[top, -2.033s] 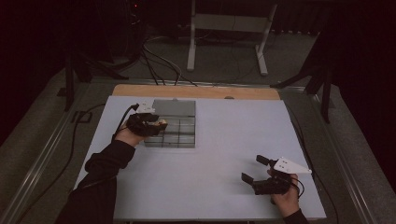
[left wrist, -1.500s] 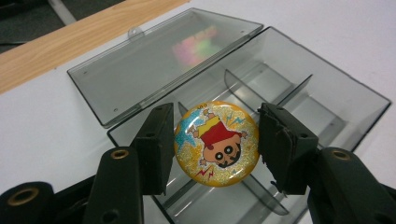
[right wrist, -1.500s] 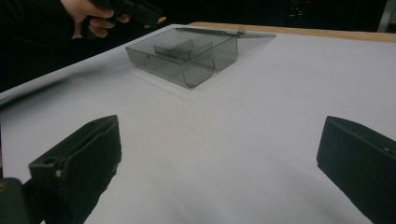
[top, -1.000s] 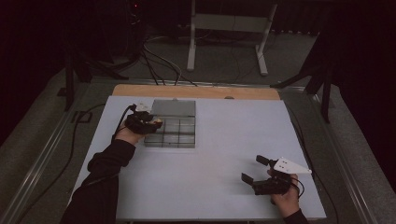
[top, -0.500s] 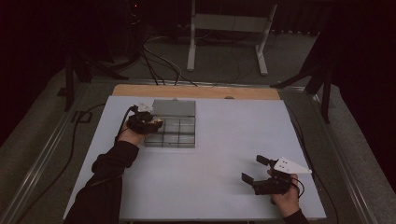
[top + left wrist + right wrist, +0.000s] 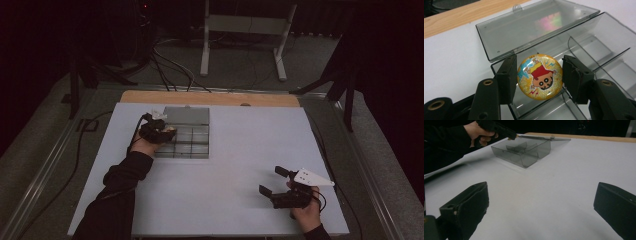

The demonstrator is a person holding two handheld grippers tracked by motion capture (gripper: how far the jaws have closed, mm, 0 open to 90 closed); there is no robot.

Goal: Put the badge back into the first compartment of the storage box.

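Observation:
A round yellow badge (image 6: 539, 76) with a cartoon figure sits between the pads of my left gripper (image 6: 539, 75), which is shut on it. The badge hangs over the near left compartment of a smoky clear plastic box (image 6: 599, 50), whose lid (image 6: 531, 27) lies open and flat behind it. In the high view the left gripper (image 6: 162, 131) is over the left edge of the box (image 6: 192, 150). My right gripper (image 6: 272, 181) rests low at the table's front right, open with nothing between its jaws, and points toward the box (image 6: 524, 151).
The white table top (image 6: 250, 145) has a wooden strip (image 6: 210, 98) along its far edge. Inner dividers (image 6: 584, 47) split the box into several compartments. A cable (image 6: 80, 150) trails off the table's left side. Metal stand legs (image 6: 240, 45) stand on the floor beyond.

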